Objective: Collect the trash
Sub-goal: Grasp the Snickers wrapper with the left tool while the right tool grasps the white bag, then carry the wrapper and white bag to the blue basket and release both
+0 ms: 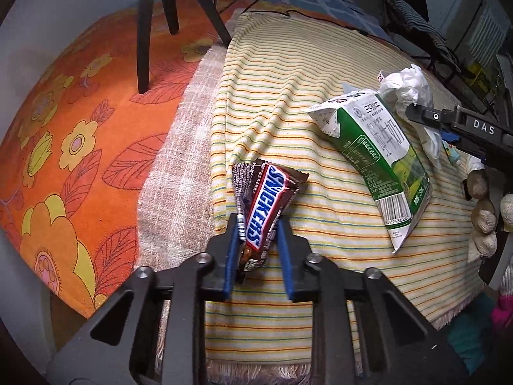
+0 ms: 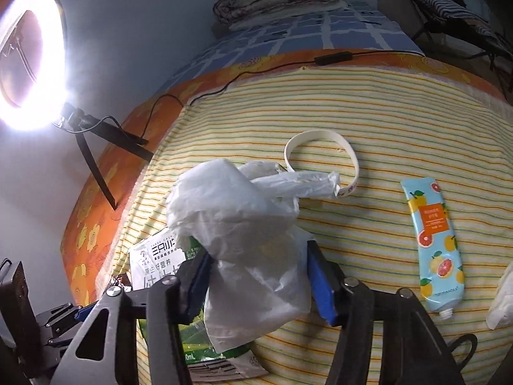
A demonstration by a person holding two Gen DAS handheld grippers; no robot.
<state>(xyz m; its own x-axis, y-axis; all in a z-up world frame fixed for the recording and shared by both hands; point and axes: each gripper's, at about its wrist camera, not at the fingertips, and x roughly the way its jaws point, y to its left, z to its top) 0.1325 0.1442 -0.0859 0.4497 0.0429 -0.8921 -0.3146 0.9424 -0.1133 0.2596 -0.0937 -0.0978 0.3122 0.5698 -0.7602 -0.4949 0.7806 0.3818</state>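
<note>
Orange floral bedding [image 1: 64, 134] fills the left of my left wrist view, with black tripod legs [image 1: 144, 29] planted on it; to its right lies the yellow striped cloth [image 1: 320, 192] that carries the trash. My left gripper [image 1: 258, 234] has its blue-padded fingers [image 1: 233, 250] clamped on a Snickers wrapper [image 1: 264, 202], the white "SNICKERS" lettering plain to read and the wrapper's lower end tucked out of sight between the pads. Further right a green and white milk carton [image 1: 378, 147] lies flat on the cloth, printed with Chinese text and a barcode I can only partly read. Beyond it my right gripper [image 1: 461, 128], marked "DAS", enters from the edge with crumpled white plastic [image 1: 407, 86] at its tip.

From the right wrist view, a glaring ring light [image 2: 32, 64] sits far left, its cable [image 2: 224, 86] trailing across the bed. The right gripper [image 2: 256, 276] has its fingers [image 2: 320, 285] spread wide around a translucent white plastic bag [image 2: 243, 224]; I cannot tell whether they actually pinch it. The bag covers most of the milk carton [image 2: 157, 256] beneath. Behind it lies a white paper band [image 2: 323, 154], partly hidden, and to the right a citrus-printed tube [image 2: 439, 243] whose small label is too fine to read. White material at the far right edge is cut off.
</note>
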